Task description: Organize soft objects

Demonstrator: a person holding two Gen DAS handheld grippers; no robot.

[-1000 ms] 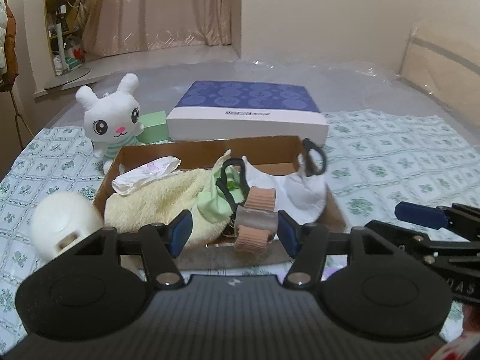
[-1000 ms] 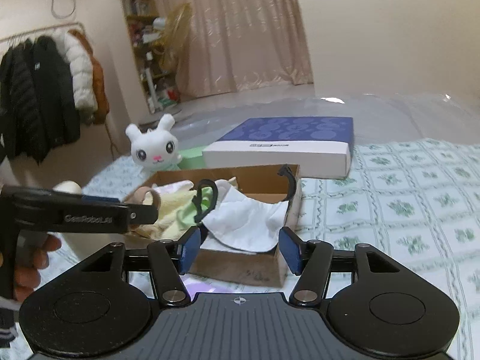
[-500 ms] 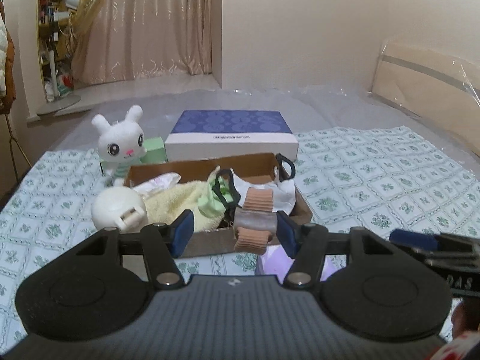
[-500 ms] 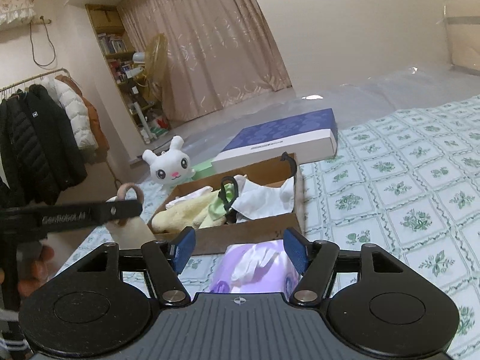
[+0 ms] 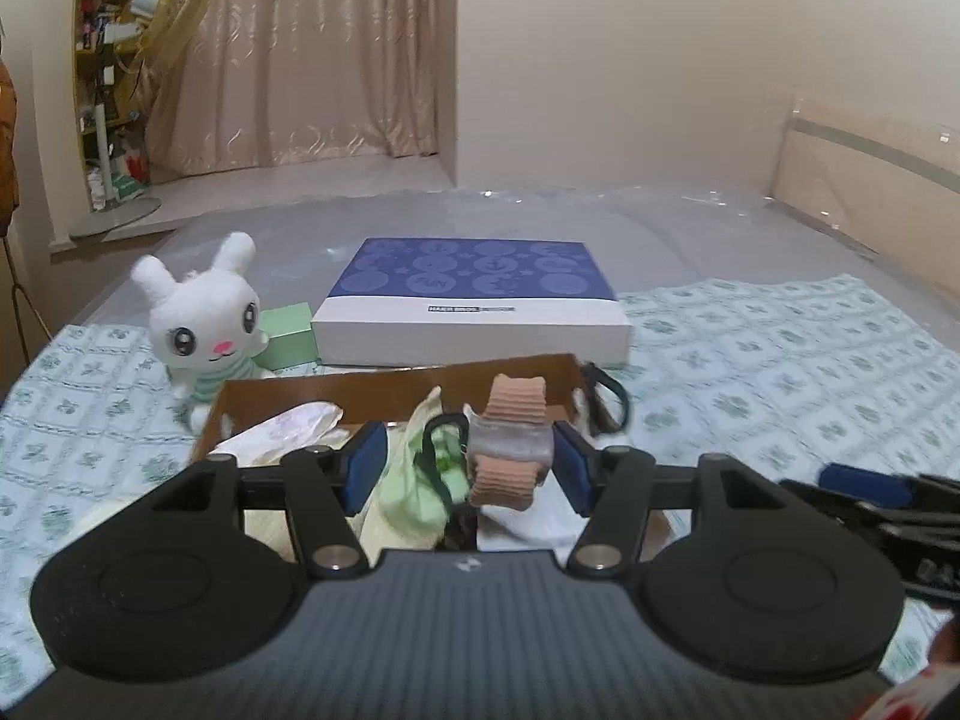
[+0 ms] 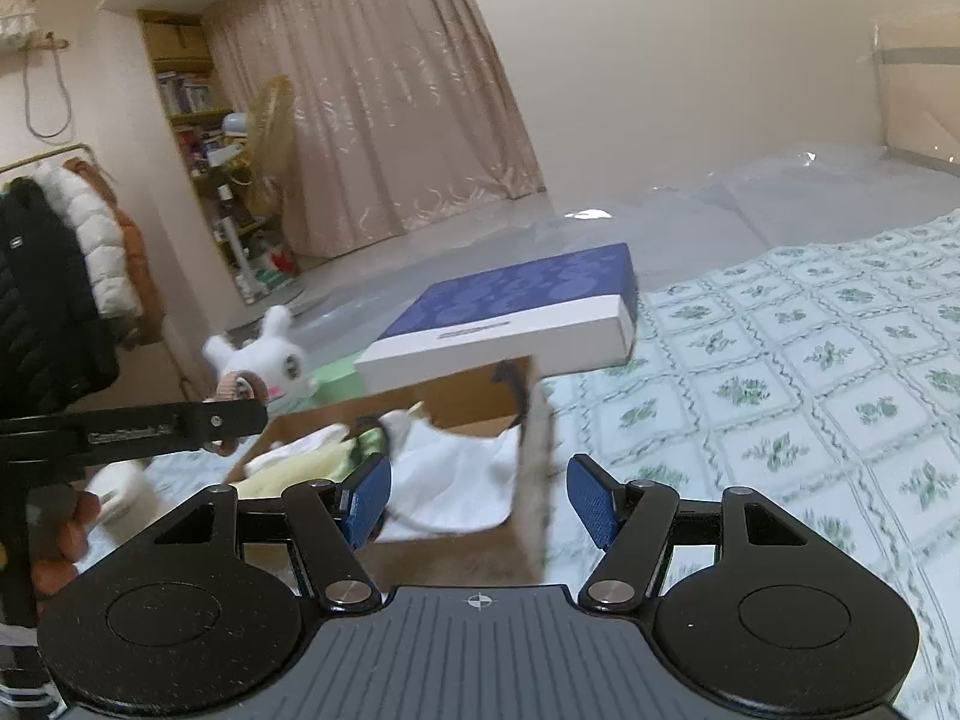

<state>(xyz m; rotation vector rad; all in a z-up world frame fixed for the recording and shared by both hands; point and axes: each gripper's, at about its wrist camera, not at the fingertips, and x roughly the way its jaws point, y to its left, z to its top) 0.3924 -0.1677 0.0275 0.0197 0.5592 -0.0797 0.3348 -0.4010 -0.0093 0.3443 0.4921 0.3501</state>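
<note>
Ribbed peach band [image 5: 507, 450] with a grey wrap round its middle: against the right-hand pad of the left tool [image 5: 468, 462], clear of the left-hand pad, above the near edge of the cardboard box [image 5: 384, 393].
Left tool: jaws apart, just been opening; band touches one pad only.
Right tool [image 6: 480, 498]: jaws apart, just been opening; nothing gripped, the box's near right corner in line beyond them.
Box contents: white cloth [image 6: 456, 480] at right, pale green cloth [image 5: 408, 492] at centre, yellow towel [image 6: 300, 468] at left, black loops among them.
Far of the box: white plush rabbit [image 5: 204, 324] at left, small green box [image 5: 288, 333], blue-and-white flat box [image 5: 474, 294].
Support: bed with floral sheet [image 5: 780, 360].
</note>
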